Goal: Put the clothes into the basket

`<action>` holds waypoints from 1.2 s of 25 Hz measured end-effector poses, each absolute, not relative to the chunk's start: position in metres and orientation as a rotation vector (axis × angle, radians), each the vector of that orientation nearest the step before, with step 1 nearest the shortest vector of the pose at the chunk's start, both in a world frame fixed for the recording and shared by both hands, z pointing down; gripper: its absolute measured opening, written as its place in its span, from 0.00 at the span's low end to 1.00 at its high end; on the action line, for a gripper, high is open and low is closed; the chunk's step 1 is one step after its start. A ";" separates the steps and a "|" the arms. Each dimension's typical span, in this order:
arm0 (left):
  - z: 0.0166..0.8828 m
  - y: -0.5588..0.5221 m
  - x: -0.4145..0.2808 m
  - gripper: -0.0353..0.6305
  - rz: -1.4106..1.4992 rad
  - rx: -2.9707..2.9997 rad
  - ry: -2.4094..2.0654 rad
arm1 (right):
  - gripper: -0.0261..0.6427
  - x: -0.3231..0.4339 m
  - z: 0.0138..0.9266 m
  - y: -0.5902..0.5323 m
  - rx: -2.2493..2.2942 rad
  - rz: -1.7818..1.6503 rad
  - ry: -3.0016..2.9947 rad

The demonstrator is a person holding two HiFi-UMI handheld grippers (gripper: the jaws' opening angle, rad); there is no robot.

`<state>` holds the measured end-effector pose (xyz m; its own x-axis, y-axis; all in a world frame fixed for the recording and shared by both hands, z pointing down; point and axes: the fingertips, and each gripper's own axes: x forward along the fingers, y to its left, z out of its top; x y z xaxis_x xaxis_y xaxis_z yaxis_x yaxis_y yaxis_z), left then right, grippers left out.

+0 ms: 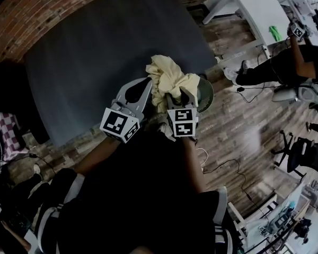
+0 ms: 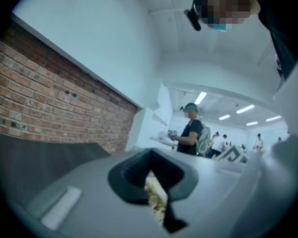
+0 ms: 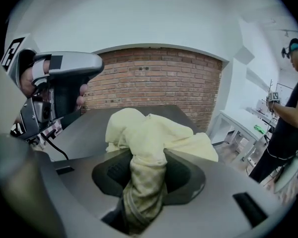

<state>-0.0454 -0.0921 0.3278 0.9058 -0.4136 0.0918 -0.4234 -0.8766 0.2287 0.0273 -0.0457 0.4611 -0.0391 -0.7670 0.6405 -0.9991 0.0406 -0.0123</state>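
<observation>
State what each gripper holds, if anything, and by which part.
Both hold the pale yellow cloth. The right gripper clamps a thick bunched fold; the left gripper pinches a thin bit.

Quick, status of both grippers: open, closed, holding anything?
Left gripper: jaws closed on a thin edge of the yellow cloth.
Right gripper: jaws closed on a thick bunch of the same cloth.

Head view steeply down, gripper views close along jaws, sharing yellow cloth (image 1: 170, 78) (image 2: 156, 198) (image 3: 149, 135)
</observation>
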 end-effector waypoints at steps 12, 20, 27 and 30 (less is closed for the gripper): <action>0.327 -0.005 0.002 0.06 0.077 2.842 -0.507 | 0.27 0.083 0.456 0.069 1.953 0.680 -1.748; 0.313 0.074 0.052 0.06 0.104 2.894 -0.404 | 0.27 0.135 0.443 0.153 2.080 0.704 -1.673; 0.331 0.099 0.082 0.06 0.135 2.922 -0.254 | 0.27 0.168 0.462 0.188 2.191 0.751 -1.548; 0.330 0.104 0.096 0.06 0.143 2.926 -0.199 | 0.27 0.180 0.465 0.201 2.231 0.778 -1.496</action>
<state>0.0956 0.1042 0.3301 0.9862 -0.1237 0.1101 -0.1436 -0.9699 0.1968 0.1797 0.2013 0.4650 0.2941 -0.7344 0.6116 -0.9225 -0.3855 -0.0192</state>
